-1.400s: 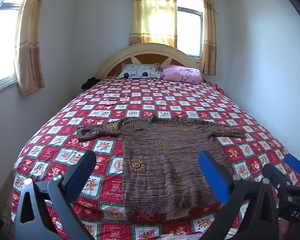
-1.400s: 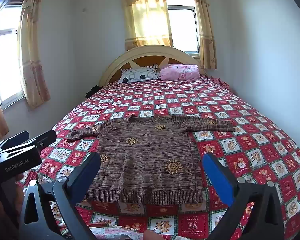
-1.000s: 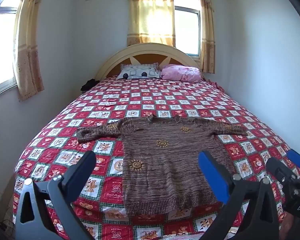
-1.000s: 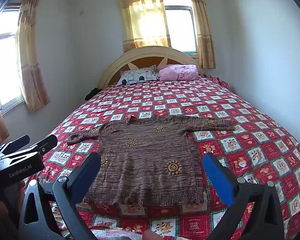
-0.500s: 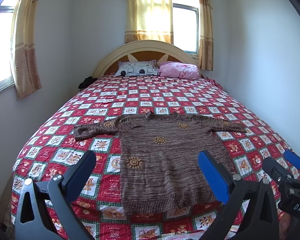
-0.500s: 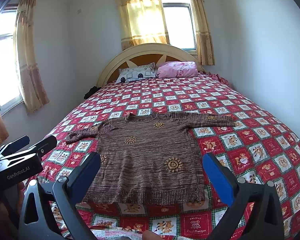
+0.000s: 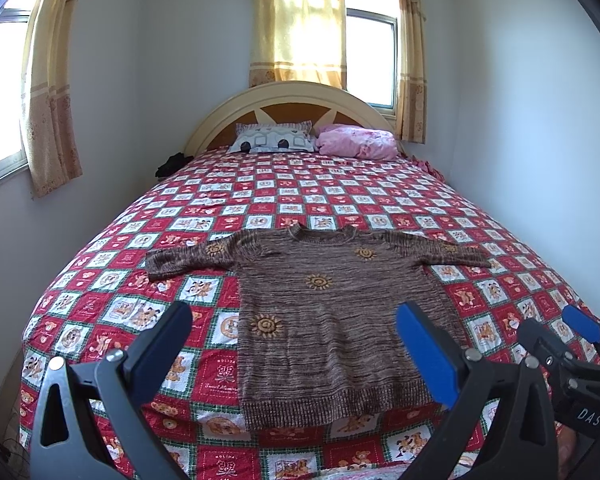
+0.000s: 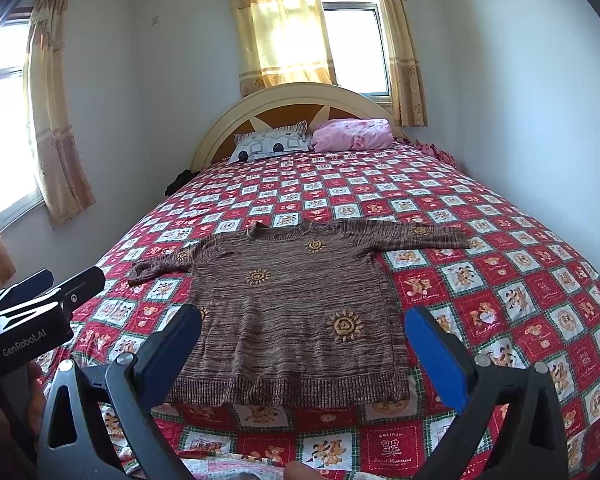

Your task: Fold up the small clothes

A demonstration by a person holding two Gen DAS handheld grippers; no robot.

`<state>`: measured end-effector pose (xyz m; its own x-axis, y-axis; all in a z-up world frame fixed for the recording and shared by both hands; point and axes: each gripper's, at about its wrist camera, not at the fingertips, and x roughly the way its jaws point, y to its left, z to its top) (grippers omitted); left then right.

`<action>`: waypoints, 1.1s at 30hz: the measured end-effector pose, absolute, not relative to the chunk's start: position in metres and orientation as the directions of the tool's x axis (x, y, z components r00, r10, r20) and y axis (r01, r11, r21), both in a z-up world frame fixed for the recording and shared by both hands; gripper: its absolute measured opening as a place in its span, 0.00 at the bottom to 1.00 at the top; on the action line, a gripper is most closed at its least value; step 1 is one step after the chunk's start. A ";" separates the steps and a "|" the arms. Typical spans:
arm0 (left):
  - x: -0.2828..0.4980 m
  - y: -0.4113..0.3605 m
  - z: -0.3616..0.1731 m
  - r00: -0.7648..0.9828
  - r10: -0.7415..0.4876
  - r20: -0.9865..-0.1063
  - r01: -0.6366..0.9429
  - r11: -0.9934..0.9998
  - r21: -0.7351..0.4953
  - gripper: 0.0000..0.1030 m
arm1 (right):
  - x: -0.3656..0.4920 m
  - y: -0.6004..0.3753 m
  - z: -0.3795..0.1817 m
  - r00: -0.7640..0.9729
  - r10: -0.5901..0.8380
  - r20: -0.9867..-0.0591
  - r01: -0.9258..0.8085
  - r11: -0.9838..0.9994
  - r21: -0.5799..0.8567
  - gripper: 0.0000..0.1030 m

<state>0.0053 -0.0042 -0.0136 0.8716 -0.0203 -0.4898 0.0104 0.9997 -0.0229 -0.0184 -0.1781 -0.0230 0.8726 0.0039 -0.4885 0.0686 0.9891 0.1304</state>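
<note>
Brown sweater [image 7: 332, 312] lies flat, hem partly hidden behind both empty, wide-apart claws, left [image 7: 296, 344] and right [image 8: 304, 348].

"GenRobot.AI" on left claw [image 8: 32, 300]; "DAS" on right claw [image 7: 572, 332]

Brown marled knit sweater [image 7: 332, 312], orange sun motifs, flat on bed, sleeves spread, hem nearest camera.

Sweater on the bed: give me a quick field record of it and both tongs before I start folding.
garment: brown sweater, flat, front up
sleeves: both spread out sideways
hem: nearest the tongs
surface: red patchwork bedspread
left tongs: open, empty, above the near edge
right tongs: open, empty, above the hem
fold status: not started
</note>
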 end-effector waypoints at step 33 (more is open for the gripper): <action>0.005 -0.001 -0.014 0.871 -0.022 -0.492 0.011 1.000 -0.026 1.00 | -0.014 -0.178 -0.027 0.867 0.008 -0.498 0.062 0.990 0.125 0.99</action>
